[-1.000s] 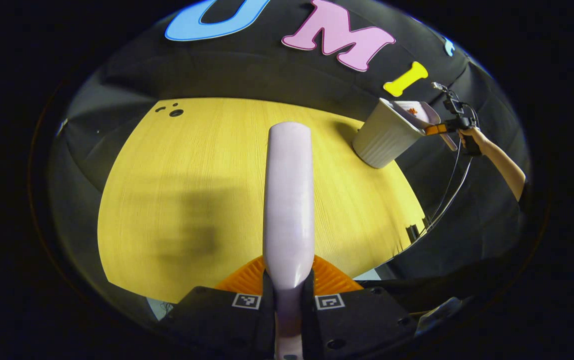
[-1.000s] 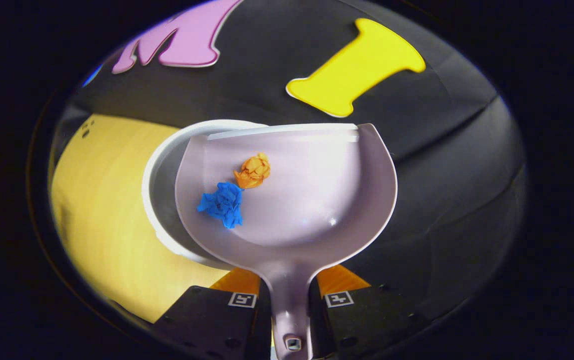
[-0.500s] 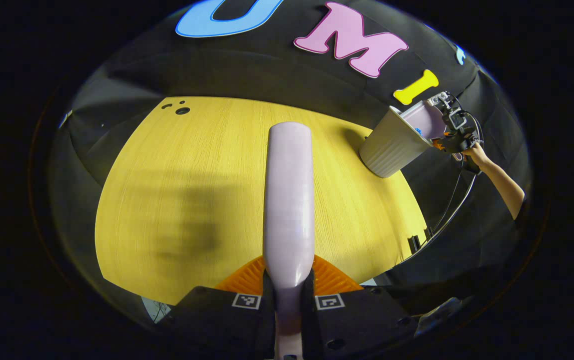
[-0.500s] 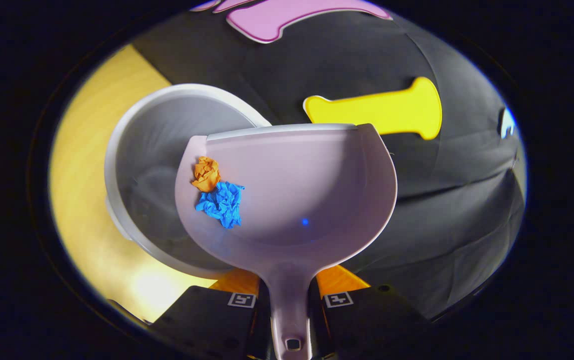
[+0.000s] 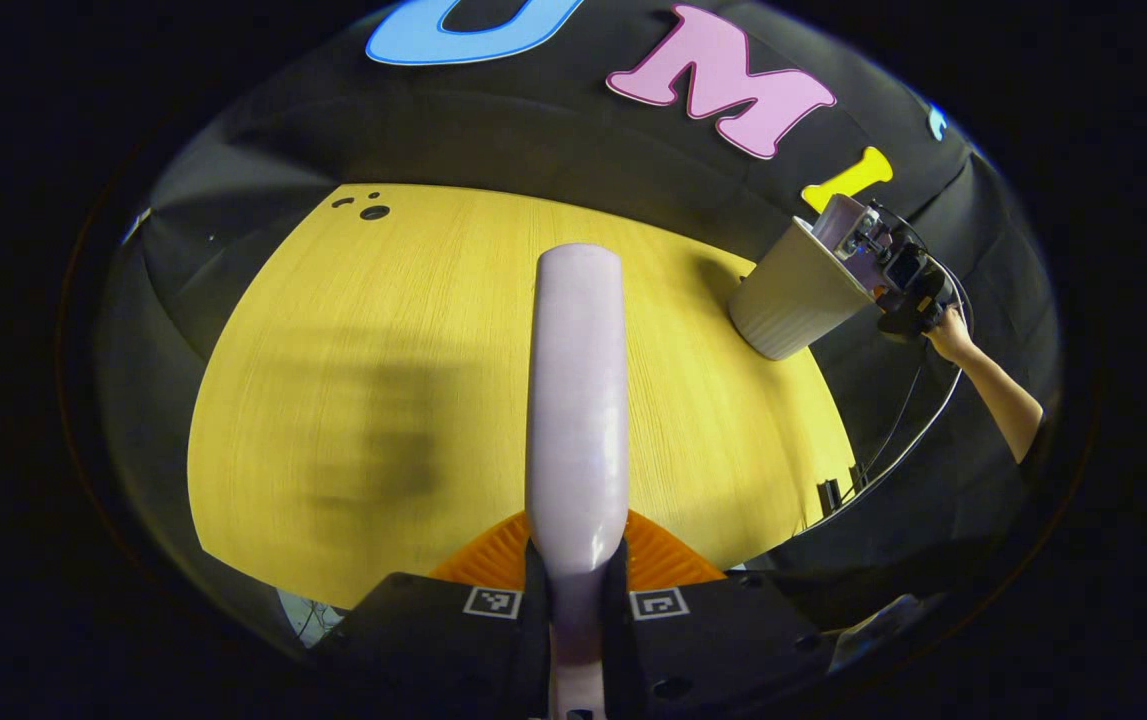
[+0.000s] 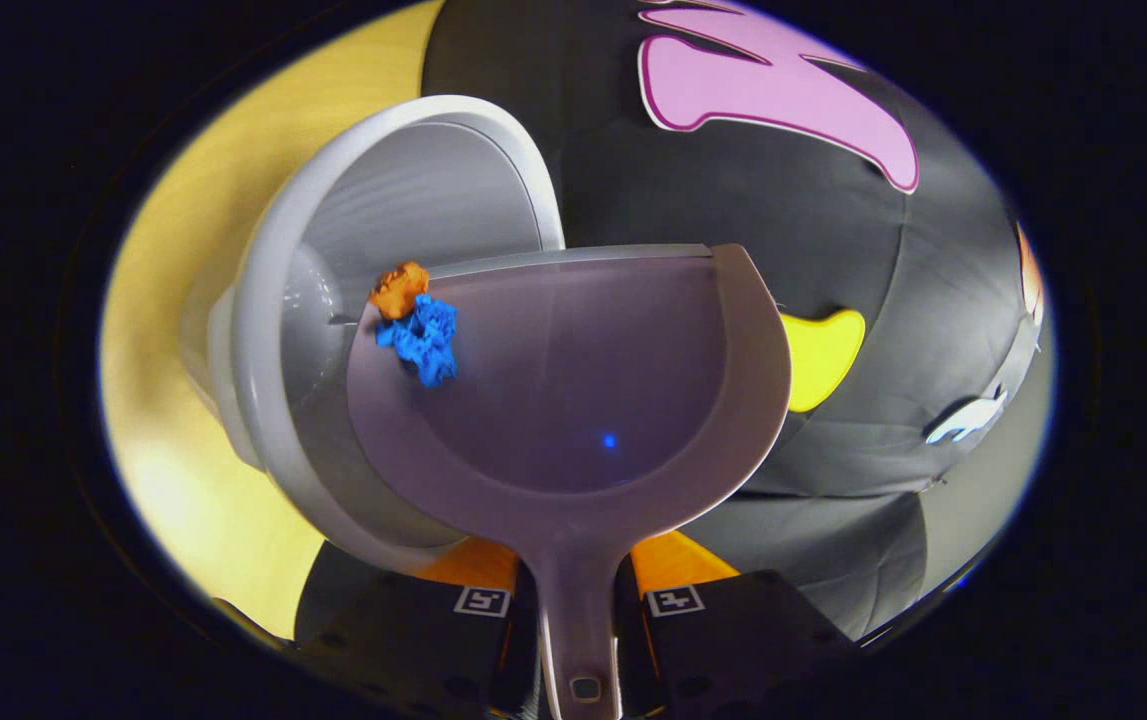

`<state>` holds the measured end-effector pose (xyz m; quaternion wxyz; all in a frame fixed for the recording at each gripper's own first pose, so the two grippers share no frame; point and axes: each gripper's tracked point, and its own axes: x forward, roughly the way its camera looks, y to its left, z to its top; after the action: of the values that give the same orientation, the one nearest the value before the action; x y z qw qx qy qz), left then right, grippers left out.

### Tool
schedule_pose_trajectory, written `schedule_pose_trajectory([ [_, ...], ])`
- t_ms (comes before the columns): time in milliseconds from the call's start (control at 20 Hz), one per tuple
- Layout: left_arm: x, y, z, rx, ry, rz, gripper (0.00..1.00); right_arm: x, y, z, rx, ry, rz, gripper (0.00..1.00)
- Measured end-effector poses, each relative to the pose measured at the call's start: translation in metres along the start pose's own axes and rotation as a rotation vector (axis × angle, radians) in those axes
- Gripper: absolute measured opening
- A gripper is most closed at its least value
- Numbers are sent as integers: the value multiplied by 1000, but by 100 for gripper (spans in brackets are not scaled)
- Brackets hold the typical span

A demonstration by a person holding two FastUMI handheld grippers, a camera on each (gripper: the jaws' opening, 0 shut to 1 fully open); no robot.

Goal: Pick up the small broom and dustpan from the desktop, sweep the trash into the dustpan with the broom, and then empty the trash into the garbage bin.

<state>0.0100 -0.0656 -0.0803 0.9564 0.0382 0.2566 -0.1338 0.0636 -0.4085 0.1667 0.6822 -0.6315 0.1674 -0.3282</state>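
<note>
My left gripper is shut on the lilac broom, which points out over the yellow table; its bristles are hidden. At the table's far right stands the white ribbed garbage bin. A hand holds my right gripper beside its mouth. In the right gripper view, my right gripper is shut on the handle of the lilac dustpan. The pan is rolled to the left over the open bin. An orange paper ball and a blue one sit at the pan's left front corner.
Small dark holes mark the table's far left corner. A cable hangs from the right gripper past the table's right edge. Black cloth walls close in behind and to the right of the bin.
The right gripper has rolled the dustpan further left over the bin's mouth. Both paper balls slid from the pan's middle to its left front corner. The broom stayed almost still.
</note>
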Motion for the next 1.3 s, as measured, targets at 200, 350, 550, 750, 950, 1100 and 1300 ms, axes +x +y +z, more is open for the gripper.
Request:
schedule_pose_trajectory([
  [200, 5, 0, -1, 4, 8, -7, 25, 0, -1, 3, -55, -13, -34, 34],
  [350, 6, 0, 2, 5, 5, -10, 25, 0, 2, 1, 49, 15, 37, 34],
  [550, 7, 1, 5, 0, -2, -8, 25, 1, 8, -2, 288, 81, 150, 35],
  [750, 4, 2, 8, -12, -19, -3, 25, -2, 12, -1, 571, 115, 259, 32],
  [950, 6, 3, 5, -40, -16, -16, 25, 4, 13, 5, 867, 149, 328, 35],
  [1100, 11, 8, 6, -14, -26, 17, 25, 2, 5, 17, 986, 91, 322, 35],
  [1300, 16, 12, 15, -44, -79, 33, 25, -3, -9, 34, 1129, 4, 341, 35],
])
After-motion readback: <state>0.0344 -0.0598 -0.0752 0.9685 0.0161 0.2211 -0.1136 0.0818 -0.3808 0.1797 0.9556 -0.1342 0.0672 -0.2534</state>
